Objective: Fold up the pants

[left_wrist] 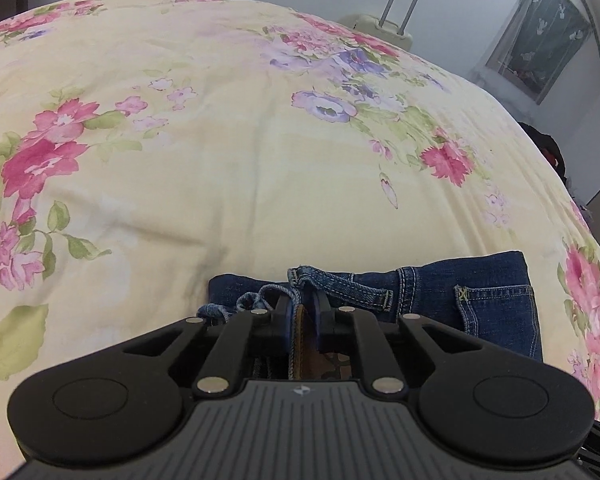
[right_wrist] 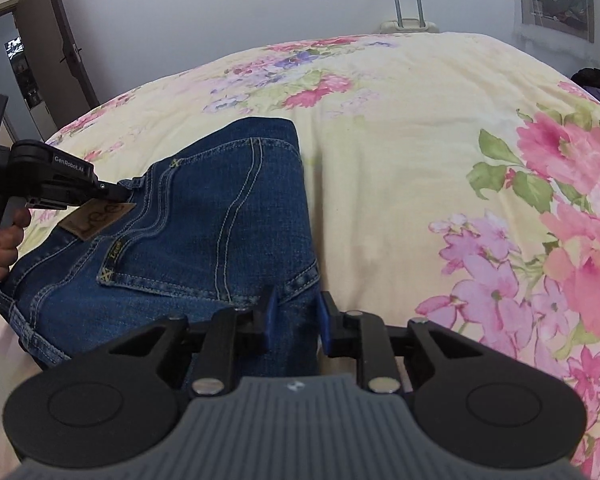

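Stitched dark-blue denim pants lie bunched on the floral bed; left claw pinches their waistband, right claw clamps a folded edge.

At the bottom centre of the frame, the left tool is clamped on the waistband of the folded blue jeans, its two fingers pinching the brown leather patch between them. The jeans lie on the floral bedspread, which fills most of the frame. A pale suitcase stands at upper right, beyond the bed.
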A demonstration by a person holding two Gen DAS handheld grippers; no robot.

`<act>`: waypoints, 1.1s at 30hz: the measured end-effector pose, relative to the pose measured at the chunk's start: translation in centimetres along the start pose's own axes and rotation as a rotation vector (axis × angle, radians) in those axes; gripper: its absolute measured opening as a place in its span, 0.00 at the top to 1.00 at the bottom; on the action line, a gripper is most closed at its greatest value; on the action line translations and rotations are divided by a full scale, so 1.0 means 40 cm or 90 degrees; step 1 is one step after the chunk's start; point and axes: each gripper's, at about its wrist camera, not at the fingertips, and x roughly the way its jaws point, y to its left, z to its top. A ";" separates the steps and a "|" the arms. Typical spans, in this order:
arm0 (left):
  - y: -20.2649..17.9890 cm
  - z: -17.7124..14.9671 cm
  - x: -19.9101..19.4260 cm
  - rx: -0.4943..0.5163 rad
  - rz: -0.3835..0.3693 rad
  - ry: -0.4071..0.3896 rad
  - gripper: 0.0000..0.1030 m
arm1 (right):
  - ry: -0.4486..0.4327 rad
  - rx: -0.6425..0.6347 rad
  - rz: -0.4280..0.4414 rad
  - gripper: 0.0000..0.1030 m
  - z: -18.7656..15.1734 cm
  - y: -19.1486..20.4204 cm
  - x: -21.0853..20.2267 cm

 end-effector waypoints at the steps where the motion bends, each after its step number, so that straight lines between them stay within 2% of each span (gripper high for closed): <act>1: -0.009 0.002 -0.023 0.004 0.003 -0.005 0.80 | -0.001 0.006 0.001 0.83 -0.001 -0.003 -0.006; 4: -0.046 -0.016 -0.118 0.034 0.028 -0.037 0.73 | -0.023 0.021 0.003 0.81 -0.003 -0.005 -0.036; 6: -0.054 -0.055 -0.184 0.037 0.021 -0.063 0.62 | -0.045 0.018 -0.009 0.61 0.004 -0.001 -0.063; 7: -0.052 -0.077 -0.209 0.028 0.016 -0.072 0.58 | -0.058 0.020 -0.009 0.57 0.005 -0.003 -0.076; 11: -0.005 -0.156 -0.239 -0.041 0.006 -0.076 0.43 | -0.053 0.105 0.045 0.55 0.023 -0.043 -0.087; 14: 0.079 -0.187 -0.204 -0.153 -0.075 -0.061 0.35 | -0.029 0.203 0.096 0.55 0.025 -0.086 -0.061; 17: 0.146 -0.200 -0.166 -0.243 -0.109 -0.051 0.33 | 0.001 0.291 0.154 0.55 0.018 -0.129 -0.027; 23: 0.208 -0.191 -0.087 -0.301 -0.194 -0.023 0.29 | 0.028 0.351 0.209 0.58 0.023 -0.166 0.031; 25: 0.218 -0.183 -0.068 -0.304 -0.211 -0.023 0.27 | 0.033 0.360 0.221 0.64 0.029 -0.168 0.054; 28: 0.219 -0.175 -0.044 -0.297 -0.226 -0.019 0.27 | 0.040 0.381 0.249 0.66 0.033 -0.176 0.092; 33: 0.195 -0.164 -0.035 -0.267 -0.211 -0.008 0.38 | 0.043 0.373 0.282 0.65 0.044 -0.169 0.128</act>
